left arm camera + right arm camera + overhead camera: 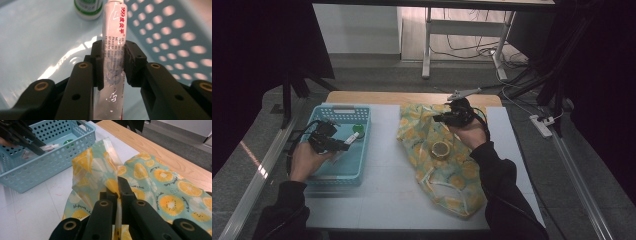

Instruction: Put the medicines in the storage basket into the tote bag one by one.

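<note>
Soft plastic tube (113, 62) pinched by the left gripper (112, 62) could buckle; the right gripper (117, 192), pinching the fruit-print bag (160, 187), may slip.

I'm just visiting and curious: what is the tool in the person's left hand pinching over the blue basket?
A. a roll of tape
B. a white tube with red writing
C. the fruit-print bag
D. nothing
B: the left gripper is closed on the white tube, above the blue basket.
</note>
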Tool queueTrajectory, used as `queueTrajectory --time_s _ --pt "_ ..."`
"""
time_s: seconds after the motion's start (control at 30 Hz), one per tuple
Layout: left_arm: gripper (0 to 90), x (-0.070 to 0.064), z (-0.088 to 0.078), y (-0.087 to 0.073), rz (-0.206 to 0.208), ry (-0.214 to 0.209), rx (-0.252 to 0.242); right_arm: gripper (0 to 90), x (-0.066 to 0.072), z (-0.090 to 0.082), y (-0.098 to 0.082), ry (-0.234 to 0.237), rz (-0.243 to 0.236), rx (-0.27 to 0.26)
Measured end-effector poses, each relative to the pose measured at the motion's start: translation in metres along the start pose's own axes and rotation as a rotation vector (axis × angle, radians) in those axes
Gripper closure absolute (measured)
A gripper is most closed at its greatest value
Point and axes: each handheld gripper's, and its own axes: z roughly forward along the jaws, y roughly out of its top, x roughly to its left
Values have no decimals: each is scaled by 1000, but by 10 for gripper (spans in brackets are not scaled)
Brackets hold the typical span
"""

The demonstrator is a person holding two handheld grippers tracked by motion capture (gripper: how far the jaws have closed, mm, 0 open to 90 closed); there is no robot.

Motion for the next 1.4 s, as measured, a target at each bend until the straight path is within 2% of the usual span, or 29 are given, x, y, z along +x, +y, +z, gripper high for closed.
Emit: queueTrajectory --time_s 0.1,0.3,0.43,0.6,0.83,1.03,1.17,1.4 --pt "716 -7 -9 2 9 -10 -35 900 0 0 1 0 -3 -4" --pt "716 -29 -29 9 55 -34 -100 900 0 -1 2 -2 -1 -6" --pt "716 -49 -38 18 105 -60 -119 900 0 -2 3 -4 -2 -9" --pt "716 -72 -39 29 151 -112 -124 900 1 -3 4 -4 -2 -10" --pt "716 -108 -27 47 225 -165 -114 900 0 -4 5 -6 -3 -14" --pt "716 -138 -6 66 282 -202 -87 900 1 -5 6 -4 -3 -16" --pt "716 -154 9 77 297 -230 -74 900 1 -5 6 -4 -5 -15" --pt "716 -182 36 95 330 -247 -47 900 1 -6 7 -4 -6 -17"
